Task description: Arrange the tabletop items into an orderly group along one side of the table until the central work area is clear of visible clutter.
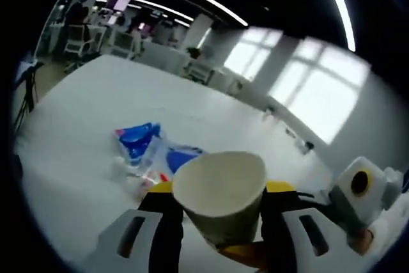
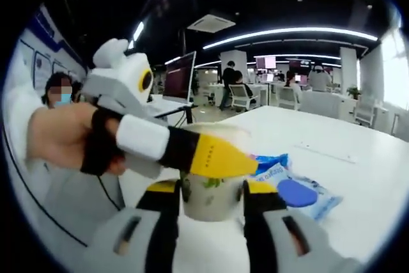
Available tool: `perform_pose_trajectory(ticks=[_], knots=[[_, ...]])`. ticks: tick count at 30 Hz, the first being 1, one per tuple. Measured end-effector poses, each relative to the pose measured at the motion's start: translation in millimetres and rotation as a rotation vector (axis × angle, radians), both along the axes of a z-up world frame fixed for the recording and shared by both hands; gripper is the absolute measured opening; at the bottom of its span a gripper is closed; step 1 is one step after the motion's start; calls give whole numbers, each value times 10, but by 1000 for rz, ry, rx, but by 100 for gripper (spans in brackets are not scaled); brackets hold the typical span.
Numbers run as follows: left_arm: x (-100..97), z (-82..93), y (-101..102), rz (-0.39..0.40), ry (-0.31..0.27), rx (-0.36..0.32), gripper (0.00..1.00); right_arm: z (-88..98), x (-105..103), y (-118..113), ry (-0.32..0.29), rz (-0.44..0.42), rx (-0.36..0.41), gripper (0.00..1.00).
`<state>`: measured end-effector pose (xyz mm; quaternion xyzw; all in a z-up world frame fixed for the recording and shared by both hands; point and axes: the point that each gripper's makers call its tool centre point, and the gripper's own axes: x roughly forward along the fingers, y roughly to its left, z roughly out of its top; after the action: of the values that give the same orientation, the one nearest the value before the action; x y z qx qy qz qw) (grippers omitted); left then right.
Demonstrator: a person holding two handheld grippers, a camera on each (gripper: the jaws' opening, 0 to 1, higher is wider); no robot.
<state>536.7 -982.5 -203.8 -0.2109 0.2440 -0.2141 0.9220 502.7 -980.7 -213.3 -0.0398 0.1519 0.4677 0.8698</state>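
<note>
- Left gripper [image 1: 220, 234]: jaws closed on cup [image 1: 222, 196], held tilted above white surface [image 1: 83, 113].
- Right gripper [image 2: 211, 206]: jaws either side of cup [image 2: 208, 190]; can't tell if gripping.
- Blue packets [image 1: 150, 148] behind cup, mid-surface.

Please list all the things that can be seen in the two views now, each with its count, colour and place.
paper cup: one, cream, between the jaws of both grippers, above the table.
plastic packets: a small pile, blue and white, lying on the table beyond the cup.
table: one, white, under everything.
office chairs: several, white, far behind the table.
monitor: one, dark, behind the left gripper in the right gripper view.
left gripper: one, white, black and yellow, shut on the paper cup.
right gripper: one, same colours, jaws on either side of the cup.
hand: one, holding the left gripper.
</note>
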Motion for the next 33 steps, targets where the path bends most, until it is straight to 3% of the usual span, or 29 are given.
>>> perform_pose_trajectory(ticks=[4,9,15,19,23,27,29,33], knots=[[-2,20,17,-12,-22,18,42,-82,-16,-47,50,19,-7,37],[2,29,87,-12,-46,47,42,-128,81,-300,68,-32,-21,42],[-17,-45,156,-16,-48,86,43,-65,157,-542,78,-74,-13,41],[-35,-109,175,-38,-66,153,43,116,182,-648,106,-50,34,41],[-47,-178,143,-89,-95,256,43,329,145,-605,134,48,21,40],[-25,-198,58,-103,-109,250,43,427,182,-499,166,76,-22,41],[-19,-212,19,-123,-126,281,43,422,122,-403,193,130,-90,41],[-31,-240,-59,-166,-148,312,44,408,67,-204,181,222,-216,43]])
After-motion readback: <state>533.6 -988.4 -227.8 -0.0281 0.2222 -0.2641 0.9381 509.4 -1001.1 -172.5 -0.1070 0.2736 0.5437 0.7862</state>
